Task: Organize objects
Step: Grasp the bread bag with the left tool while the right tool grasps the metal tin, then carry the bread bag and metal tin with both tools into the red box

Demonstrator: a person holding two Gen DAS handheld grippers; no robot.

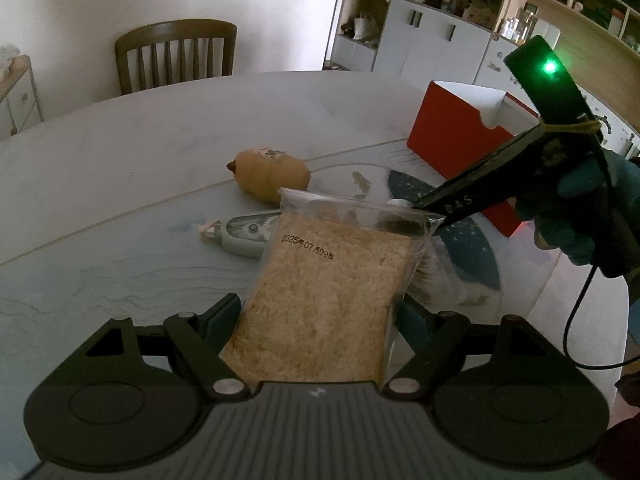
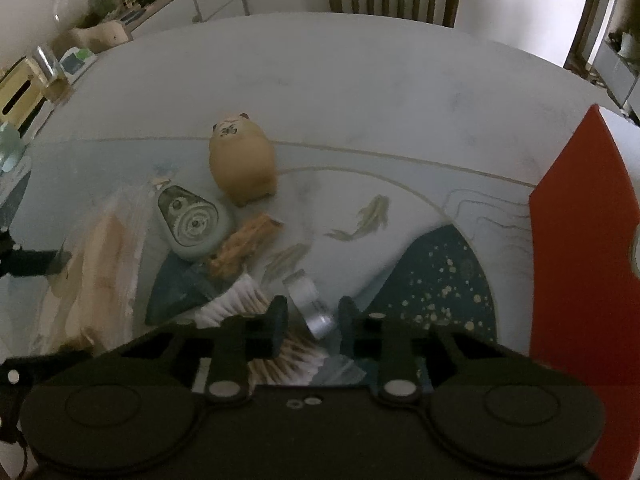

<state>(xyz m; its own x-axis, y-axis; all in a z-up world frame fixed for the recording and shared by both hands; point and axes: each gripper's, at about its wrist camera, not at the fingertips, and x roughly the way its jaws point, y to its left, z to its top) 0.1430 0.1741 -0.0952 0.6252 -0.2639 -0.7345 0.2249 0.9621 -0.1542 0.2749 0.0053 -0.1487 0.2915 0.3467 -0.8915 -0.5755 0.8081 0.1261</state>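
Observation:
My left gripper (image 1: 318,314) is shut on a clear bag of sliced bread (image 1: 332,288) and holds it above the table; the bag also shows at the left of the right wrist view (image 2: 96,264). My right gripper (image 2: 312,312) is open, its fingers on either side of a small silver-capped tube (image 2: 310,300) lying on a bag of cotton swabs (image 2: 248,308). The right gripper also shows in the left wrist view (image 1: 500,168), over the bag's top corner. A tan cat figurine (image 2: 242,160), a pale green tape dispenser (image 2: 192,224) and a brown snack piece (image 2: 244,244) lie on the table.
A red and white box (image 1: 460,136) stands open at the right, also seen in the right wrist view (image 2: 580,248). The round table has a painted fish pattern (image 2: 360,220). A wooden chair (image 1: 176,56) stands at the far edge. Cabinets line the walls.

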